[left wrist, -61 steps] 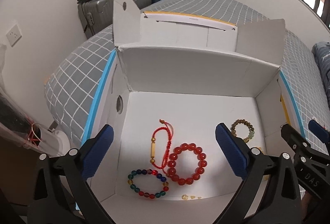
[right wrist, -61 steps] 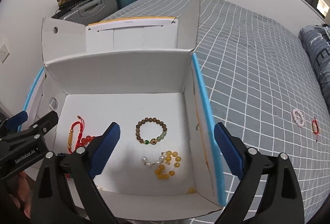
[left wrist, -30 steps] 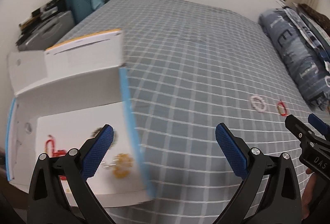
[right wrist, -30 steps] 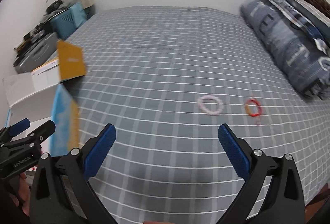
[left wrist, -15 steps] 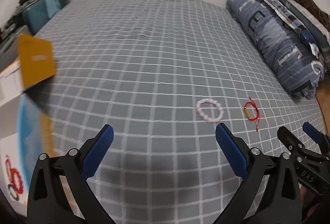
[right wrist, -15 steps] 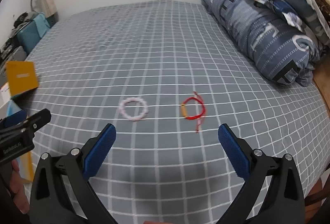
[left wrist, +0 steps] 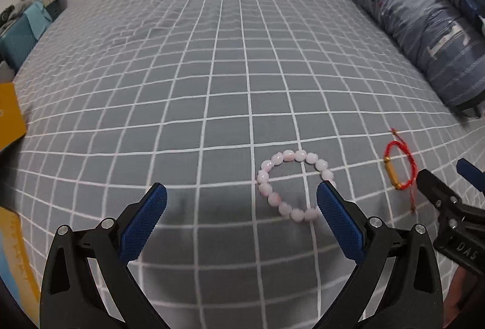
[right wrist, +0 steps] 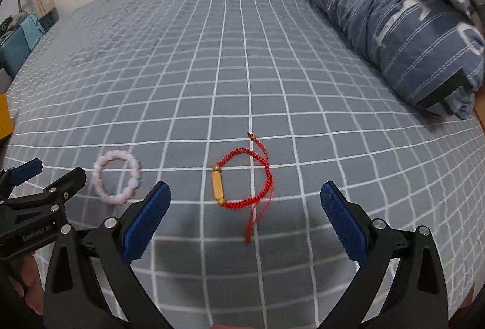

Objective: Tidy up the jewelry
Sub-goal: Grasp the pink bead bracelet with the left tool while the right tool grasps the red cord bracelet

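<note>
A pale pink bead bracelet (left wrist: 295, 186) lies flat on the grey checked bedspread, just ahead of my open left gripper (left wrist: 241, 212) and close to its right finger. To its right lies a red cord bracelet with a gold tube bead (left wrist: 397, 167). In the right wrist view the red cord bracelet (right wrist: 244, 181) sits between and slightly ahead of the fingers of my open right gripper (right wrist: 245, 215). The pink bracelet (right wrist: 117, 180) lies to its left, near the left gripper (right wrist: 33, 186). Neither gripper holds anything.
A rolled blue striped duvet (right wrist: 403, 11) lies along the right side of the bed. The yellow and blue edge of the cardboard box (left wrist: 10, 123) shows at the far left. A teal suitcase (left wrist: 21, 35) stands beyond the bed's left corner.
Both grippers have swung right, away from the white box with its bracelets, and come closer to the two bracelets on the bed. Both stay open.
</note>
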Demonstrator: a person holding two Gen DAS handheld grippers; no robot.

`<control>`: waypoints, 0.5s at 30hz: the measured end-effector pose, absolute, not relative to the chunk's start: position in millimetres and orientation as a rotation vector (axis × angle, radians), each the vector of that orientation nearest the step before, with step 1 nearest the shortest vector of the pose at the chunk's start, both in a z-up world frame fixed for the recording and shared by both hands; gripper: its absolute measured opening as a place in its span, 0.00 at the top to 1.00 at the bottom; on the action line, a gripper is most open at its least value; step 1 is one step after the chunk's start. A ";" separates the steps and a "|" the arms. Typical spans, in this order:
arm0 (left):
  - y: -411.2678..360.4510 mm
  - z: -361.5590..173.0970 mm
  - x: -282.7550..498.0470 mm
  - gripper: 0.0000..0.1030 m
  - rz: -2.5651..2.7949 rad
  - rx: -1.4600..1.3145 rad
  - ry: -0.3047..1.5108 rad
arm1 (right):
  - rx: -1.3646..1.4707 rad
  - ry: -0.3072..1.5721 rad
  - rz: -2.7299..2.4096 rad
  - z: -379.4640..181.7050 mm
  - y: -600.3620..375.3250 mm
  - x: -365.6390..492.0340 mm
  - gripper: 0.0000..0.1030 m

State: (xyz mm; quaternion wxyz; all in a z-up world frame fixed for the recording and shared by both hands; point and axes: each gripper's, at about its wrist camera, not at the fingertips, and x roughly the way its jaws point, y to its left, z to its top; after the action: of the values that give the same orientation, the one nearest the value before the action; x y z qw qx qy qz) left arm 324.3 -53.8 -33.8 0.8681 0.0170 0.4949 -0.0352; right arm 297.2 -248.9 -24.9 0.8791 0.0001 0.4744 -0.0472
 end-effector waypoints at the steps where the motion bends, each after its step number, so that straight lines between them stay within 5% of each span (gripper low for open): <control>1: -56.7 -37.9 328.6 0.06 -0.075 0.037 1.035 | -0.007 0.995 -0.100 -29.9 -248.7 302.1 0.08; 15: -58.9 -81.7 358.8 0.06 -0.035 0.014 1.099 | 0.007 1.080 -0.090 -68.5 -256.5 339.8 0.14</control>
State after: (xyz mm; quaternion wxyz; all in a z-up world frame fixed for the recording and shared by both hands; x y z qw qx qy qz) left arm 358.8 -58.9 -81.7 0.8526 0.0066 0.5222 -0.0166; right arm 339.8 -256.5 -68.5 0.8567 0.0034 0.5140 -0.0426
